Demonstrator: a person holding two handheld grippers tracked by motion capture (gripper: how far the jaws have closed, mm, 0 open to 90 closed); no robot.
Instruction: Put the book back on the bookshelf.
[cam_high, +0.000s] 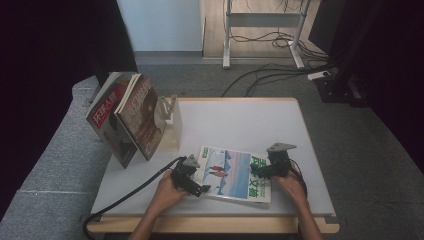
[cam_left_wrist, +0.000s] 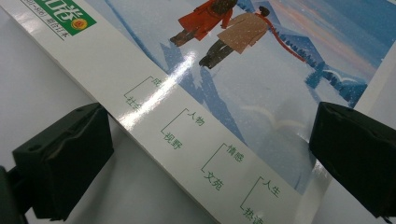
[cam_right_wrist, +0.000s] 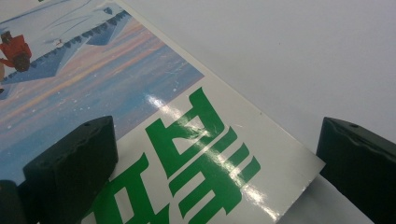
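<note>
I had both tongs down at the magazine (cam_high: 234, 173), which lay flat on the white table (cam_high: 240, 120), near the front edge and a little right of the middle. My left gripper (cam_high: 199, 184) sat at its left end, jaws spread wide; in the left gripper view one jaw stood over bare table beside the long white edge and the other over the cover's far side, so the magazine (cam_left_wrist: 224, 93) ran between them ungripped. My right gripper (cam_high: 259, 172) was at the right end, also wide open: in the right gripper view one jaw hovered over the cover and the other over the table past the magazine's (cam_right_wrist: 140, 116) corner, which pointed out between them.

For room, the table behind the magazine was bare white right to the back edge, and there was open surface to the right as well. At the back left stood a pale bookstand (cam_high: 171, 124) with two magazines (cam_high: 127, 117) leaning against it, well apart from my hands. The near long edge of the flat magazine lay close to the wooden front lip (cam_high: 210, 224).

The cover showed a snowy scene with two figures, one in red, one in tan. Along the white margin ran green bracketed Chinese headings; I could read 人物, 视野, 情感, 文苑 and 人生. Big green characters crossed the right end, too cropped to read.
</note>
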